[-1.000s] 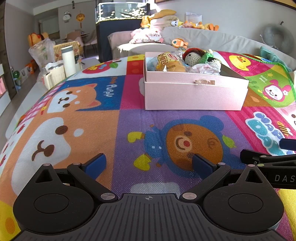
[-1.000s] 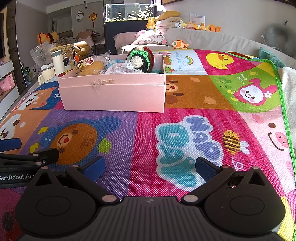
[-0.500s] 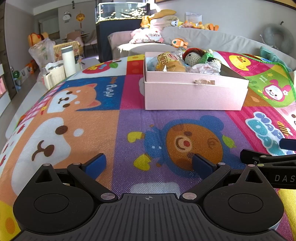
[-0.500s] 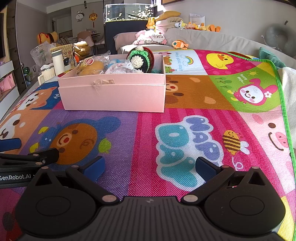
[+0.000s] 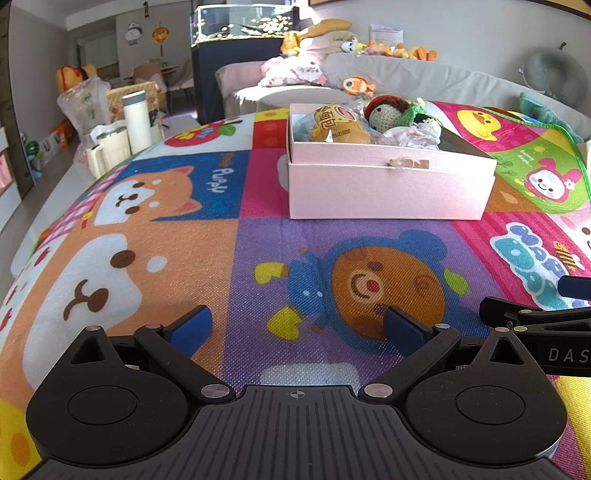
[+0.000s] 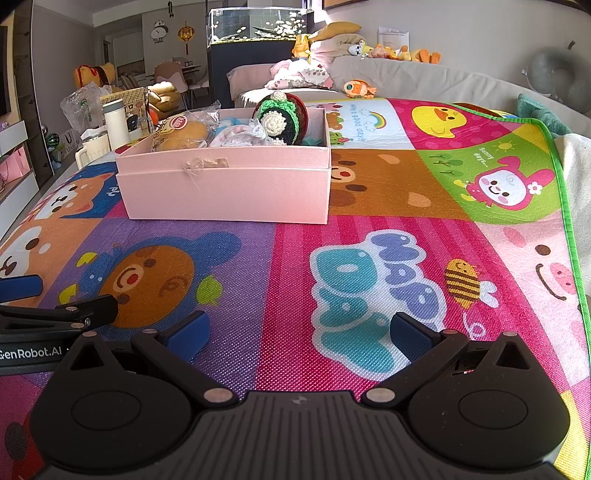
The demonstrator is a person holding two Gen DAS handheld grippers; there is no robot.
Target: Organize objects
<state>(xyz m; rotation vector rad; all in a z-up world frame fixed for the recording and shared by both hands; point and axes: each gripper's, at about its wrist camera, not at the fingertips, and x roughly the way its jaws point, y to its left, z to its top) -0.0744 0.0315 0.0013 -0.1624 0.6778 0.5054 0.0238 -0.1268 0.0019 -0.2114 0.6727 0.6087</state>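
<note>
A pink box stands on the colourful play mat, also in the right wrist view. It holds a wrapped bread bun, a crocheted doll and a crumpled white wrapper. In the right wrist view the bun and the doll show too. My left gripper is open and empty, low over the mat, well short of the box. My right gripper is open and empty beside it, to the right.
A white thermos and a white jug stand off the mat's far left edge. A grey sofa with plush toys runs behind the mat. A fish tank stands at the back.
</note>
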